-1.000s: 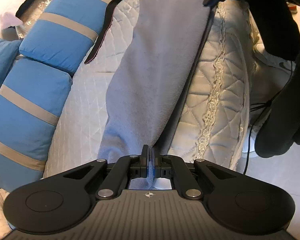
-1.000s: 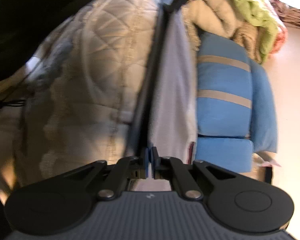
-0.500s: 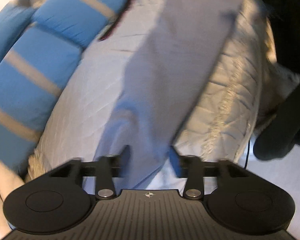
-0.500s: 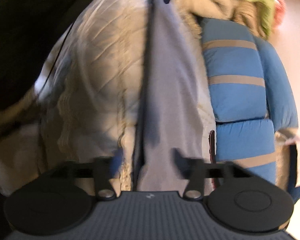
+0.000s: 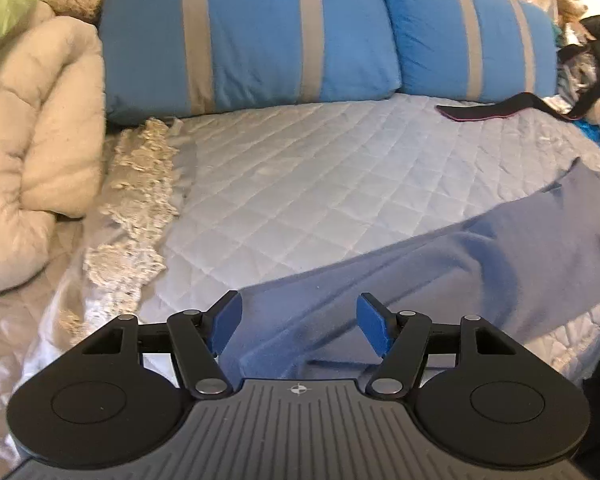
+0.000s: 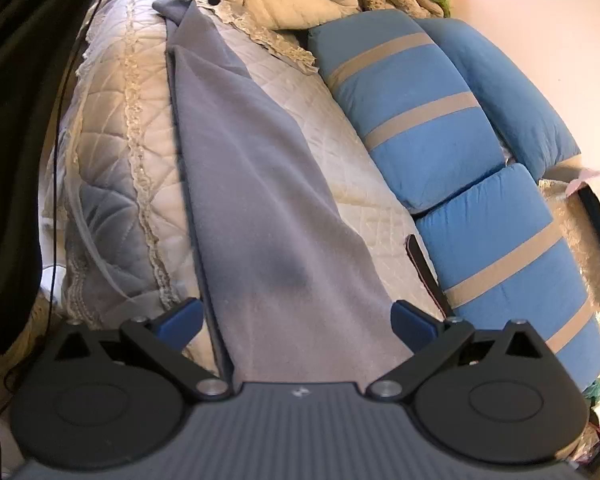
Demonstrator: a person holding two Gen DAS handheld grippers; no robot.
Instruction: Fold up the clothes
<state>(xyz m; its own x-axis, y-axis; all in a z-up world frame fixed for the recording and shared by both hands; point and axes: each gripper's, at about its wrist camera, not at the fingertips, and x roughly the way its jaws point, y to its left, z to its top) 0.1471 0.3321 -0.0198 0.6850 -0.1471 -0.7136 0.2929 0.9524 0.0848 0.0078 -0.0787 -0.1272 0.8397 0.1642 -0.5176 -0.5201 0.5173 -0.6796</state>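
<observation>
While the grey garment (image 6: pixel 268 208) is lying in a long folded strip along the bed (image 5: pixel 300 184), both claws are opening, the left claw (image 5: pixel 298 322) and right claw (image 6: pixel 296 318) pinching nothing. Likely next: regripping an end for a crosswise fold.

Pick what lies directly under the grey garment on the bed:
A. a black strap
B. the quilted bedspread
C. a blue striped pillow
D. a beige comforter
B: the grey garment lies stretched flat on the quilted bedspread, beside the blue striped pillows, not on them.
</observation>
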